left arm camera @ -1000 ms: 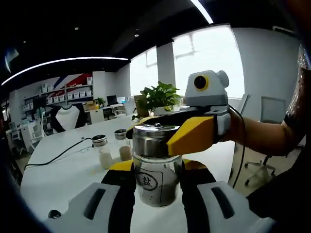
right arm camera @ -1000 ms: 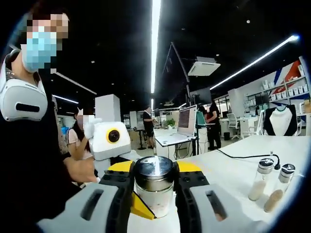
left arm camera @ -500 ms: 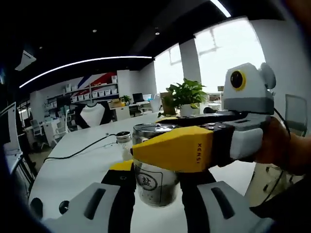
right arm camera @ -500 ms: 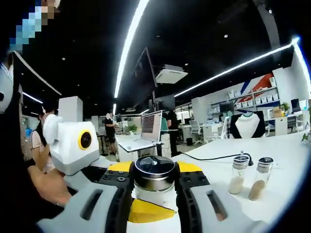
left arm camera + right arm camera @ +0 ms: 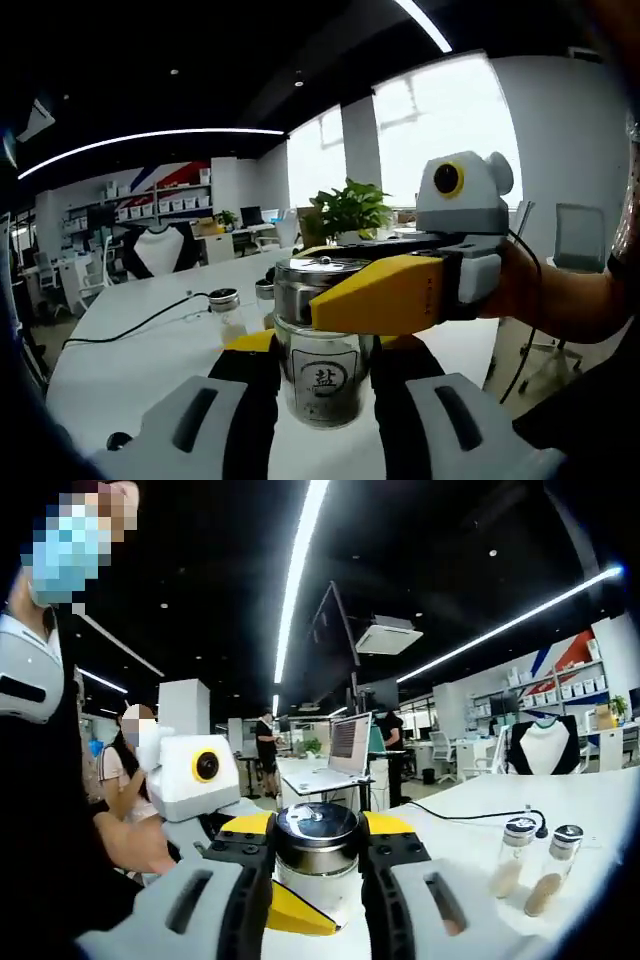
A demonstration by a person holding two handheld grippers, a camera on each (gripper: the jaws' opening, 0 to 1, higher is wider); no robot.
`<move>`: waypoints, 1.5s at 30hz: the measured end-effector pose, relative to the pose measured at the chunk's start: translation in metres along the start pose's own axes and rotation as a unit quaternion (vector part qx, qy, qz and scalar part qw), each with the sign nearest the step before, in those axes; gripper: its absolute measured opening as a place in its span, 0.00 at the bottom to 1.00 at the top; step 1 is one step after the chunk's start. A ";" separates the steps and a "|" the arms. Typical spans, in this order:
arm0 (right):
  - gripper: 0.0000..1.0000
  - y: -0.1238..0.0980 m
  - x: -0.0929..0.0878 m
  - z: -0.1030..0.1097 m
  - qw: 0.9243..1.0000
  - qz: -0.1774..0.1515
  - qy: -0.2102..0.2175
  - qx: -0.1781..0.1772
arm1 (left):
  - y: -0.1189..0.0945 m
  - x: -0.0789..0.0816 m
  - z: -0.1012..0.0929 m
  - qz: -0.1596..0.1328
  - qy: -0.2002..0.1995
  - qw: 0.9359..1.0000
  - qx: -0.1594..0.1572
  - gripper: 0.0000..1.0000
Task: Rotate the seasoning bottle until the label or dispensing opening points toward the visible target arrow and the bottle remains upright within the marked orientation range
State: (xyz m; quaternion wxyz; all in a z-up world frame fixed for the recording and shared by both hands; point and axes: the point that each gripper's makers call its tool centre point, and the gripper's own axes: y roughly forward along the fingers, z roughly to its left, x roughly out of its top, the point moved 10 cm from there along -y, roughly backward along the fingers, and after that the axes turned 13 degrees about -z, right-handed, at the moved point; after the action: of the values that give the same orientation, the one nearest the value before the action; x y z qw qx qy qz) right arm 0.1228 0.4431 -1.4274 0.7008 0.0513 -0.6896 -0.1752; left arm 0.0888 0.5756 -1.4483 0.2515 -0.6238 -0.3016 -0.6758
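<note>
The seasoning bottle (image 5: 324, 380) is a clear glass jar with a metal lid and a round label bearing a black character. It stands upright, and the label faces the left gripper view. My left gripper (image 5: 322, 402) is shut on the glass body. My right gripper (image 5: 325, 290) comes in from the right and is shut on the lid, one yellow jaw lying across its front. In the right gripper view, the right gripper (image 5: 316, 858) clamps the lid (image 5: 316, 830) from both sides. Below it, the left gripper (image 5: 298, 910) holds the jar, with a hand behind it.
Two small shakers (image 5: 226, 312) (image 5: 264, 293) stand on the white table (image 5: 140, 360), with a black cable (image 5: 130, 325) beside them. They also show at the right (image 5: 512, 854) (image 5: 553, 866). A potted plant (image 5: 345, 212) stands behind. A person (image 5: 45, 730) is close on the left.
Both views have swung with the hands. The label now sits more centrally toward the left gripper view. The right gripper's yellow jaw reaches less far across the lid than half a second ago.
</note>
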 end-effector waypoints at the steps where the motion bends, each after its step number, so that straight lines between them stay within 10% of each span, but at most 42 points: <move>1: 0.29 -0.001 0.000 -0.001 1.000 0.008 -0.004 0.017 | 0.000 -0.001 0.000 0.003 0.006 1.000 -0.002 0.37; 8: 0.30 -0.004 -0.005 -0.009 0.999 0.010 0.021 0.035 | 0.002 -0.004 -0.004 0.019 0.045 0.998 0.032 0.36; 19: 0.30 0.018 -0.023 0.006 0.992 0.010 0.028 -0.122 | -0.004 -0.013 0.004 0.062 0.132 0.982 0.124 0.36; 27: 0.29 0.024 -0.030 0.004 0.995 0.083 -0.007 -0.048 | -0.020 -0.030 0.018 0.026 0.038 0.997 0.059 0.36; 34: 0.29 0.036 -0.045 -0.007 0.994 0.098 0.037 -0.015 | -0.033 -0.039 0.032 0.040 0.026 0.997 0.053 0.36; 45: 0.29 0.066 -0.092 -0.027 0.989 0.129 0.073 -0.003 | -0.077 -0.050 0.048 0.057 0.021 0.992 0.108 0.45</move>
State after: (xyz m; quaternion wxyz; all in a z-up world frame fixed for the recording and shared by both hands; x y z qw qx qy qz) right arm 0.1624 0.5294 -1.4953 0.7663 -0.0281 -0.6367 -0.0814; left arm 0.0714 0.6614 -1.5031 0.3615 -0.5949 -0.3318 -0.6367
